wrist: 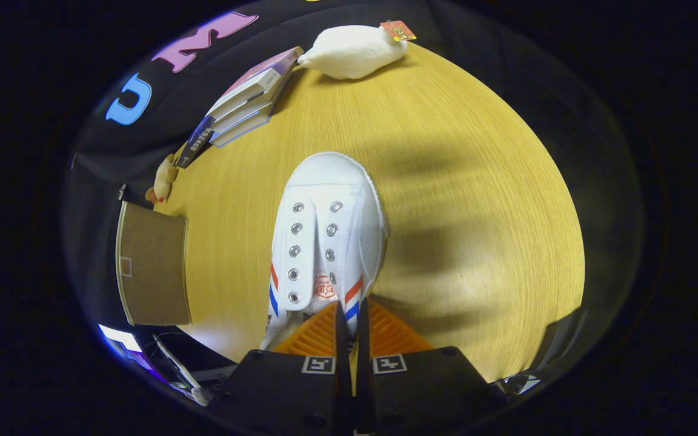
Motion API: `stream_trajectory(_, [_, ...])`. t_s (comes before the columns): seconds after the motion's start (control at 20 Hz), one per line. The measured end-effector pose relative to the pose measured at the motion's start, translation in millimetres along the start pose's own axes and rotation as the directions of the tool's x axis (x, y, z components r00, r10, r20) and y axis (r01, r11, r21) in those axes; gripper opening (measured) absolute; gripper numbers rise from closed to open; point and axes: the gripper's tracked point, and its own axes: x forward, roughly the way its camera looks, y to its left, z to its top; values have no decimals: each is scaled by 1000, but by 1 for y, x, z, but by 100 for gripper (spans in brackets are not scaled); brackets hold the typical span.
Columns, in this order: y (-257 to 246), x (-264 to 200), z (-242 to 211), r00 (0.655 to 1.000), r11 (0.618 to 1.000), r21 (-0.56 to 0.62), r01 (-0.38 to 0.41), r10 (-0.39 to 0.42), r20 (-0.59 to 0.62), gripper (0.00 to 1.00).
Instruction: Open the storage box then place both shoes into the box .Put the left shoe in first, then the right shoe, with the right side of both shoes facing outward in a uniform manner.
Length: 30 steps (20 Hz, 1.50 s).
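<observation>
jaws (349,315) pinching shoe's (325,242) rear collar | toe pointing ahead

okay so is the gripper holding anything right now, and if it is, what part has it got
Yes: the gripper is closed on the white shoe, pinching the rear of its opening, near the heel end.

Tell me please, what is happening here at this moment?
A person's handheld tongs are closed on the rear part of a white canvas shoe, whose toe points away over the wooden table. A brown cardboard box sits at the table's left edge. Beyond the shoe lie stacked books and a white plush toy.
</observation>
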Motion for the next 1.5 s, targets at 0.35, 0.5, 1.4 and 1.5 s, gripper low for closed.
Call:
stream_trajectory(0.35, [39, -47, 6, 999, 998, 65, -9, 6, 46, 7])
stream_trajectory(0.5, [81, -71, 12, 996, 1000, 28, -12, 9, 84, 7])
stream_trajectory(1.4, [410, -85, -19, 965, 969, -6, -248, 248, 85, 7])
stream_trajectory(1.5, [423, -74, -26, 969, 972, -14, -234, 235, 73, 7])
